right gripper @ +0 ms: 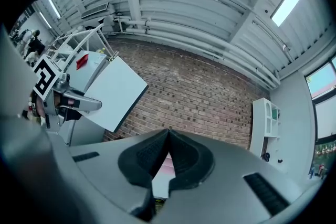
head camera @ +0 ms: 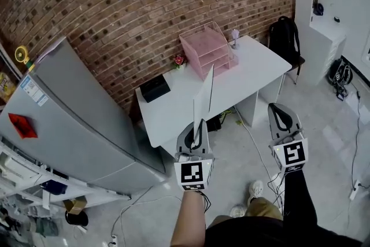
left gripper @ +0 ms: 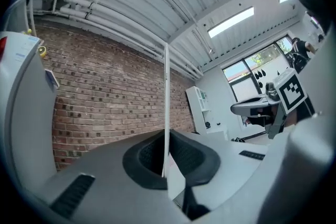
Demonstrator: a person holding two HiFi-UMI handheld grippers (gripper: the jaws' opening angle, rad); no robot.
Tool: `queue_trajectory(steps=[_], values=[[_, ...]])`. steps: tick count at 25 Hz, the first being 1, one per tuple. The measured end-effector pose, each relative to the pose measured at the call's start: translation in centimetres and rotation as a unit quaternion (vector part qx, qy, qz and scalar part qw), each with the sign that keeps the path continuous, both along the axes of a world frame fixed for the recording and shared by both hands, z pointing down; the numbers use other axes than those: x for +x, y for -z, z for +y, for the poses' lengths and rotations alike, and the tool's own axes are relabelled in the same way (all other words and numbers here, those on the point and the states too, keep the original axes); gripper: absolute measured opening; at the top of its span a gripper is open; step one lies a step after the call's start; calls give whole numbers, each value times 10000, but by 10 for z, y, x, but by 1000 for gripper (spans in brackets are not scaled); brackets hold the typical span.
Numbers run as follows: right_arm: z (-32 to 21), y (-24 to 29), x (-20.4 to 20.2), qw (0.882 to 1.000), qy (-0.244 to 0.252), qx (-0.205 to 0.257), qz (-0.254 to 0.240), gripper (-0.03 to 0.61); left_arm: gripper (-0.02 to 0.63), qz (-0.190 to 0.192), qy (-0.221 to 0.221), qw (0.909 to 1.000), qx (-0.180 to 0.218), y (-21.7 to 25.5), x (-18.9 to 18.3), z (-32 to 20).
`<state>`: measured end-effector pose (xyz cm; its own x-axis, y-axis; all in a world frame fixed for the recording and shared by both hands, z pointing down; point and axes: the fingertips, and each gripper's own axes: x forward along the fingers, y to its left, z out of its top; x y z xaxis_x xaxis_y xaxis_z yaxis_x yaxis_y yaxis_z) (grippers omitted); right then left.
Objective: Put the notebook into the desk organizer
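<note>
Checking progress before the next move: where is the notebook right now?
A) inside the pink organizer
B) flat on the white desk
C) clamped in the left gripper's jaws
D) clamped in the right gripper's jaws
C: the left gripper has its jaws pinched on the white notebook, held upright, short of the desk.
</note>
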<state>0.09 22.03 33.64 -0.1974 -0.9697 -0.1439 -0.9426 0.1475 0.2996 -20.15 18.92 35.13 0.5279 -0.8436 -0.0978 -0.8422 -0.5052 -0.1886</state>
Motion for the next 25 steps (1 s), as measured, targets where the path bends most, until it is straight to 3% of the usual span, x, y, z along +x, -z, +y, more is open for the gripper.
queue_trajectory(steps=[11, 25], values=[[-46, -8, 18, 9999, 139, -42, -72, 20, 20, -146, -38, 9999, 24, -2, 28, -43], [-173, 4, 73, 9990, 388, 88, -226, 20, 20, -159, 190, 9996, 109, 7, 78, -158]])
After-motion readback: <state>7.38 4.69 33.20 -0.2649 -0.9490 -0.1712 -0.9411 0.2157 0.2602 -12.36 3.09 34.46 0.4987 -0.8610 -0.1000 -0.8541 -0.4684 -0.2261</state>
